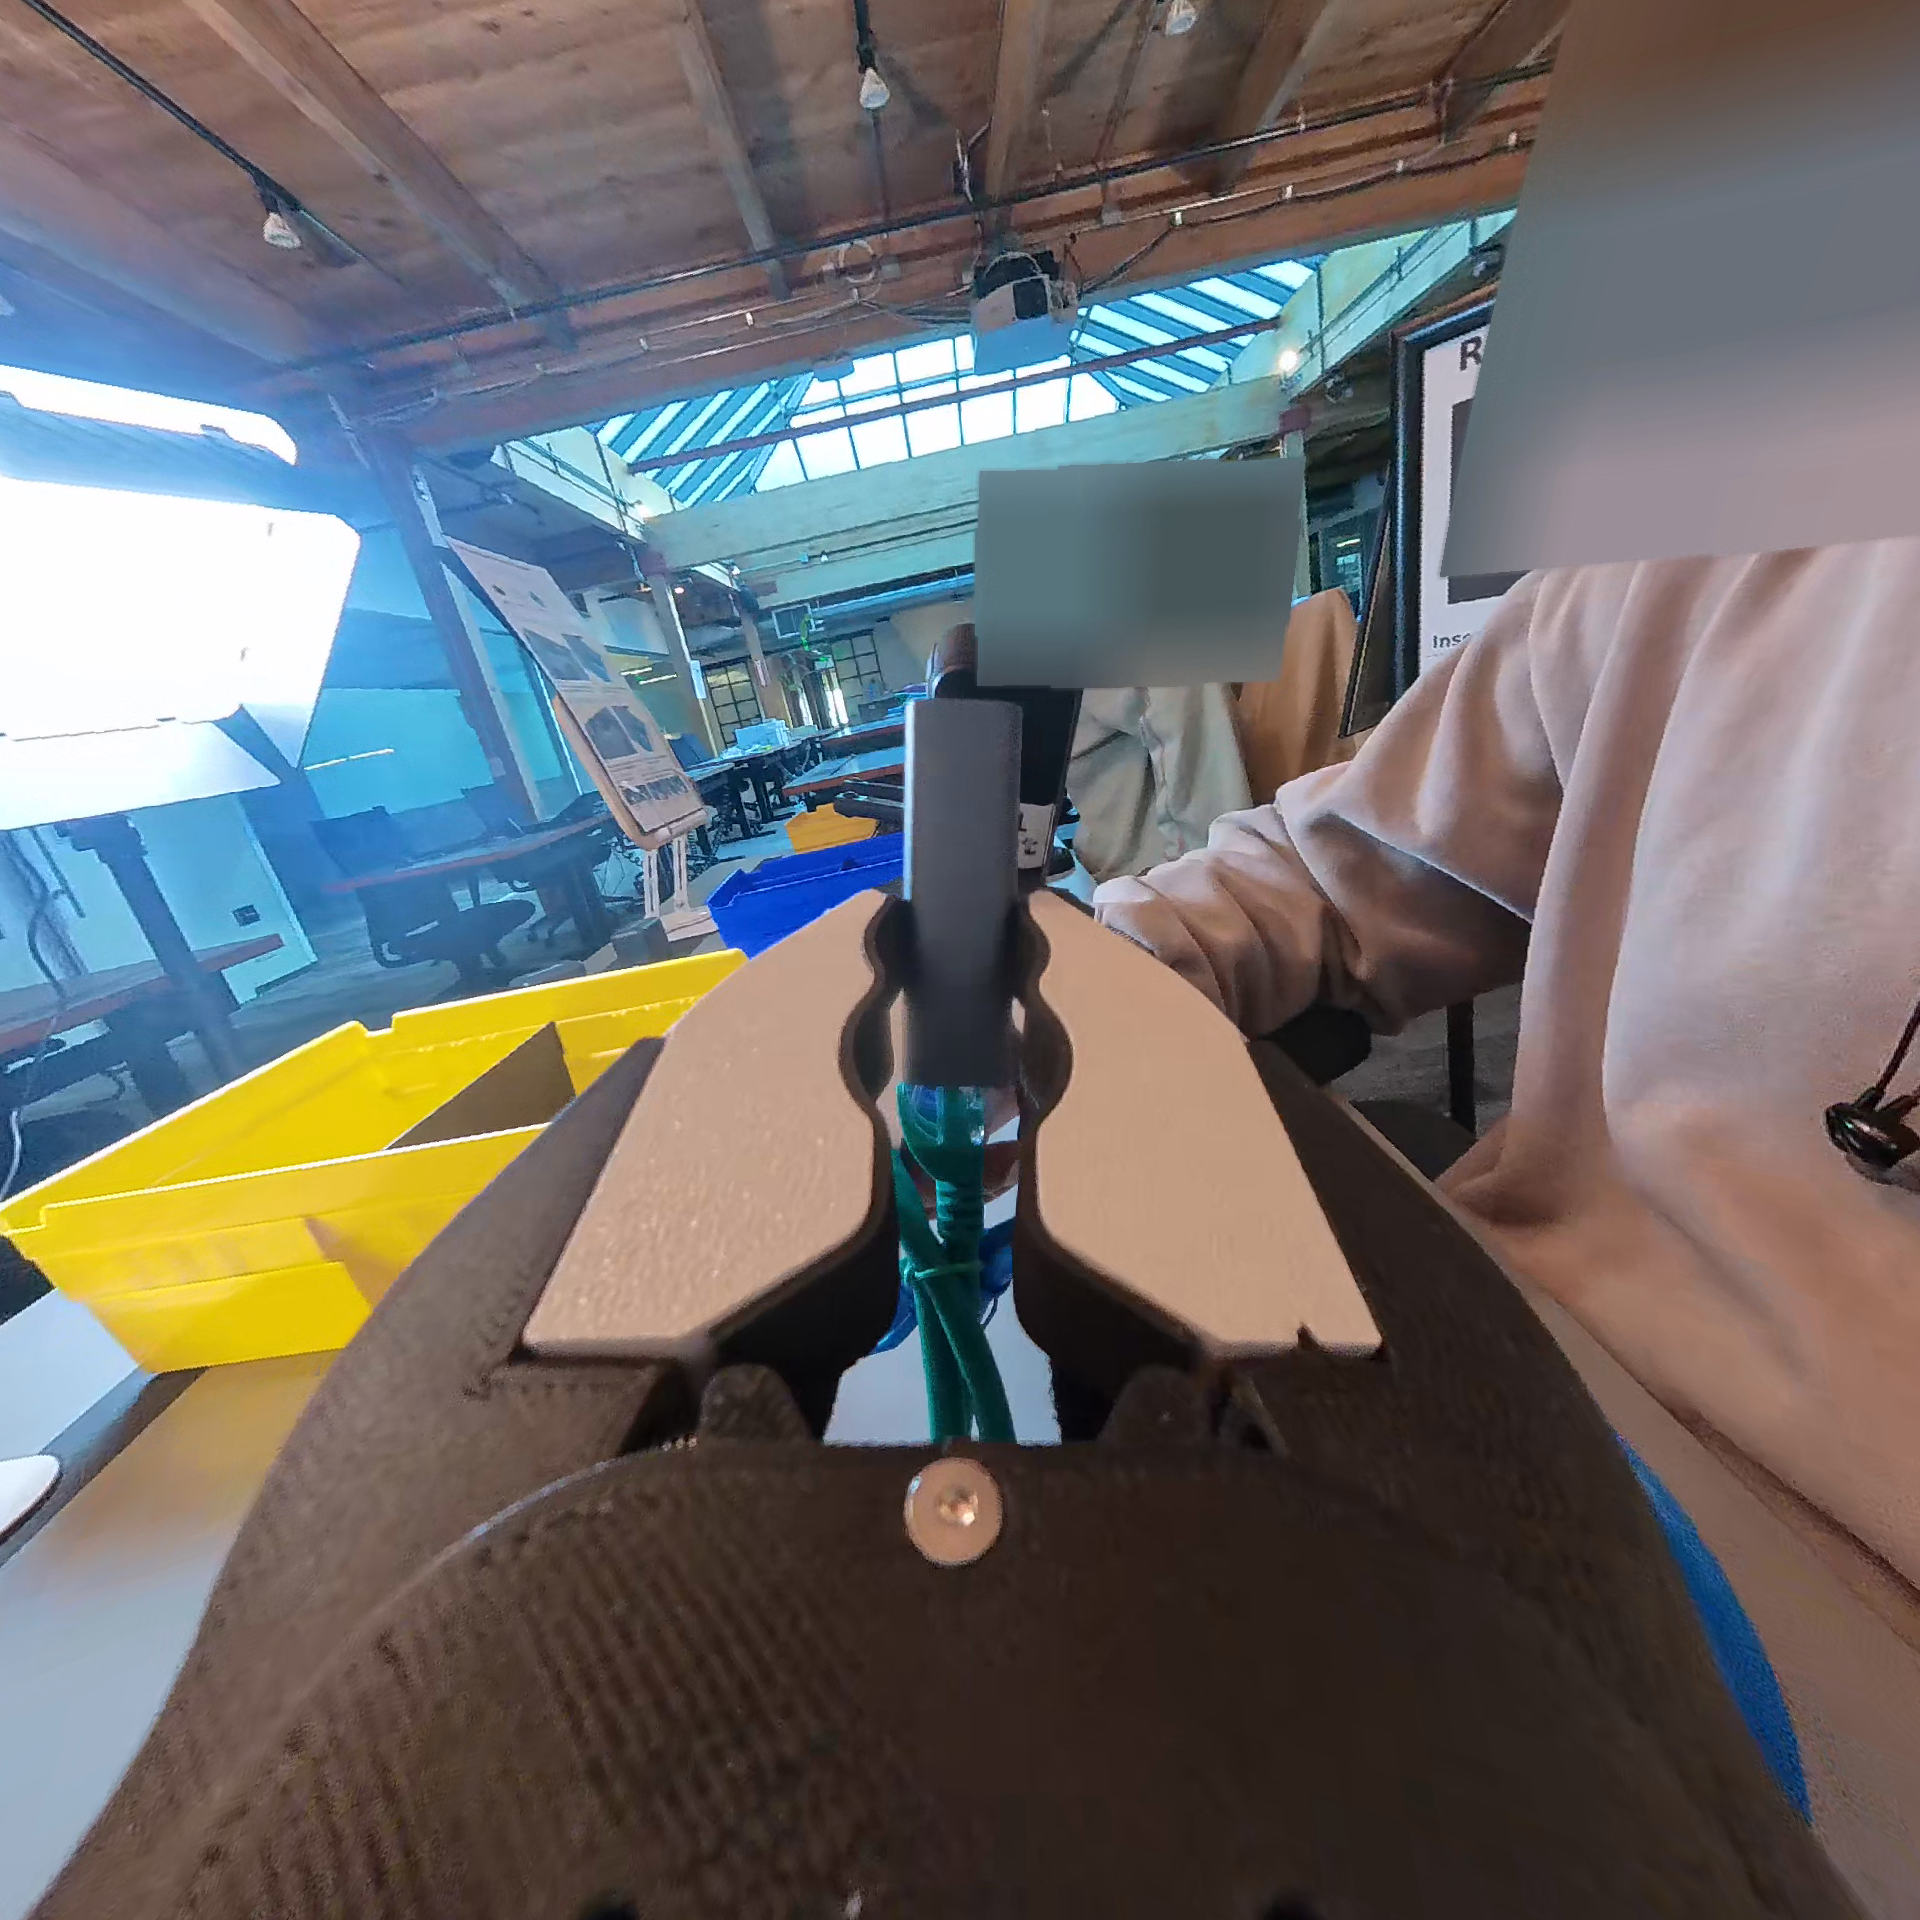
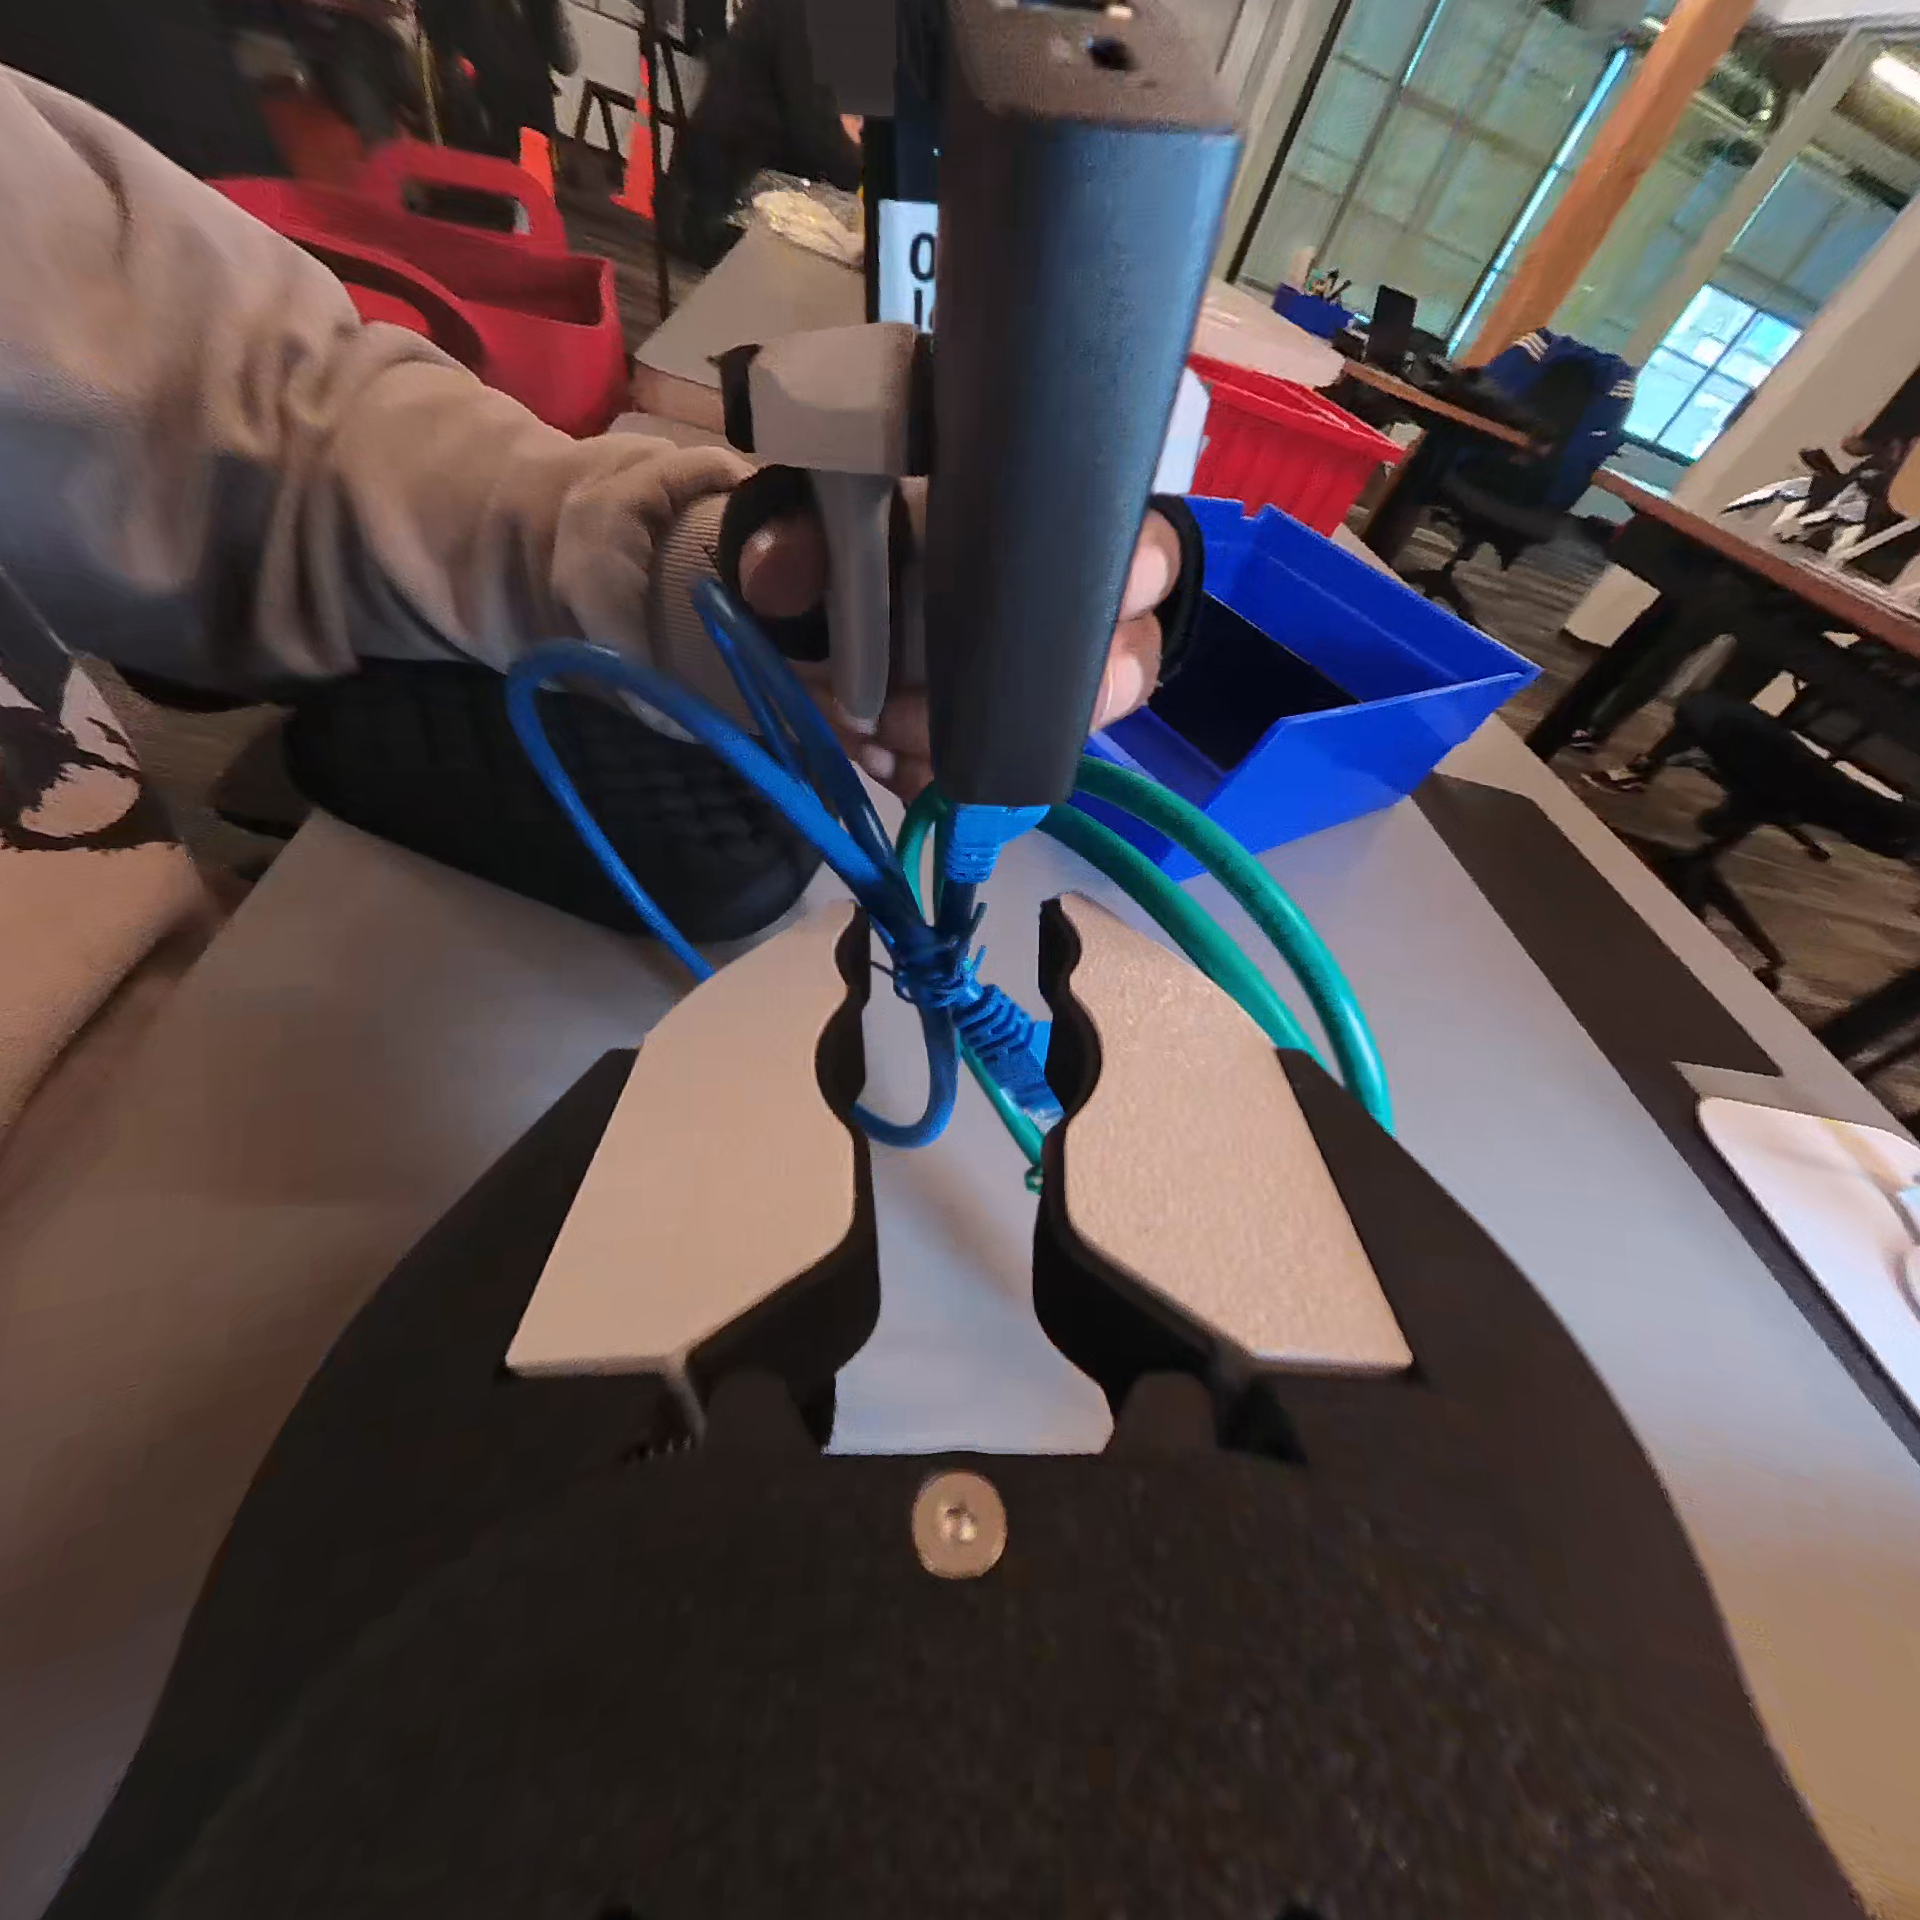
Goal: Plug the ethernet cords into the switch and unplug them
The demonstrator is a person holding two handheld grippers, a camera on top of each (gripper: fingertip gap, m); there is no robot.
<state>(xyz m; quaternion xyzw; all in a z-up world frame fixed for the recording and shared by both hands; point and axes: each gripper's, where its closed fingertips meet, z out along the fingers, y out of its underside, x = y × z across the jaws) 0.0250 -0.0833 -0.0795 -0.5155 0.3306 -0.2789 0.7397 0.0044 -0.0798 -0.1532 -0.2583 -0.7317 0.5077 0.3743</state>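
Two cords hang from the switch [image 2: 1070,416], which your left gripper [image 1: 956,987] pinches across its narrow faces and holds upright above the table [image 2: 416,1091]. Its fingers are pressed against the grey body, whose long axis runs from 12 to 6 o'clock in the left wrist view. The ports face down at the 6 o'clock end.

Findings:
- Blue cord [image 2: 623,748]: one plug is seated in the switch's lower end. Its slack is bundled with a twist tie, and the free plug [image 2: 1013,1049] dangles at about 12 o'clock from your right gripper [image 2: 951,997], just inside the gap and close against the right-hand finger.
- Green cord [image 2: 1247,914]: also plugged in (the clear boot shows in the left wrist view, directly under the switch). Its loop arcs toward 2 o'clock in front of the blue bin [image 2: 1351,665].
- Your right gripper's fingers stand spread, holding nothing. I cannot tell whether the dangling plug touches a pad.

Assessment: the right gripper is the nearer tool for either plug. The seated blue connector lies farther on at 12 o'clock, its axis in line with the switch, so any pull should run straight down that axis. The tied bundle between the fingers could snag a closing grasp
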